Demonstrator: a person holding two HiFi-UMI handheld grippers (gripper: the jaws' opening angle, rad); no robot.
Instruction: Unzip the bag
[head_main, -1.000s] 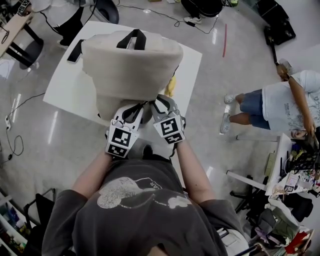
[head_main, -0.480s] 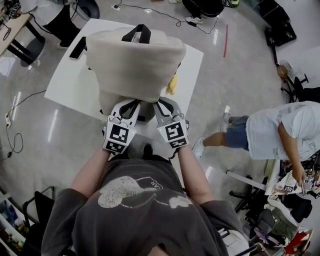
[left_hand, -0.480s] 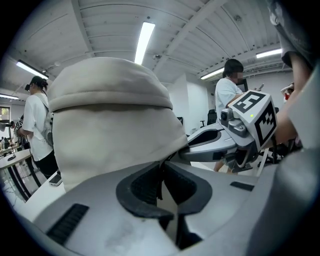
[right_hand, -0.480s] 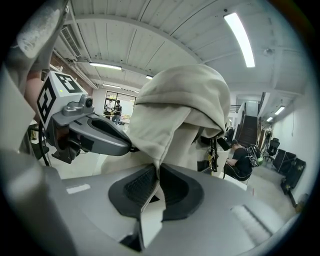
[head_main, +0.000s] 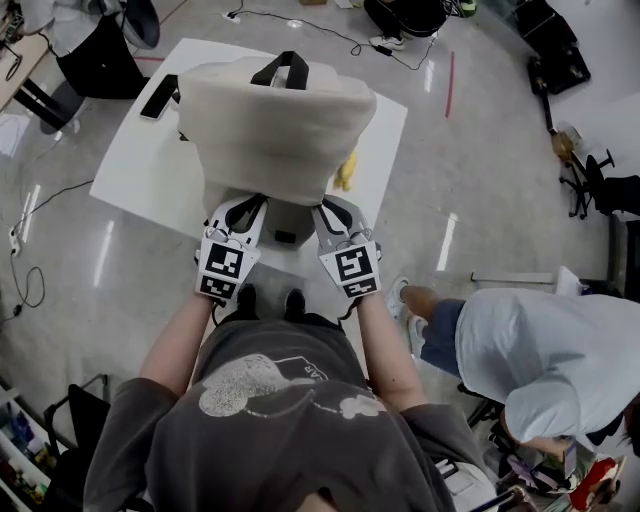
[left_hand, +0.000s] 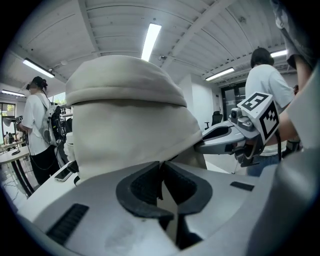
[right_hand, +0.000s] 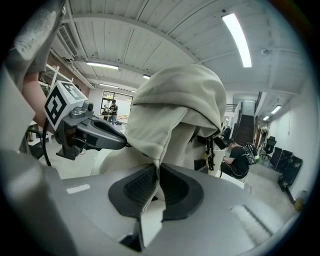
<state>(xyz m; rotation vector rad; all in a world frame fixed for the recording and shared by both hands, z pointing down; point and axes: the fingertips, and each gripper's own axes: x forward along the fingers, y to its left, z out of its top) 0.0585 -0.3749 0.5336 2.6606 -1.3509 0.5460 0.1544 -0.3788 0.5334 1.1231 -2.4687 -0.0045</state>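
Observation:
A cream backpack (head_main: 275, 120) with a black top handle stands on a white table (head_main: 140, 160). Both grippers meet its near lower edge. My left gripper (head_main: 245, 203) is shut on a thin dark tab of the bag (left_hand: 161, 172); I cannot tell whether it is the zipper pull. My right gripper (head_main: 328, 207) has just been closing, and its pads now pinch a fold of the cream fabric (right_hand: 157, 175). Each gripper shows in the other's view: the right gripper (left_hand: 220, 142) and the left gripper (right_hand: 107, 135) are both against the bag.
A yellow object (head_main: 346, 170) lies on the table right of the bag, and a black phone (head_main: 158, 97) lies at its far left. A person in a white shirt (head_main: 540, 360) bends over close on the right. Cables run over the floor (head_main: 30, 290) at the left.
My left gripper has moved left along the bag's lower edge, widening the gap to the right gripper. The right gripper has closed on the fabric. The person on the right walked nearer.

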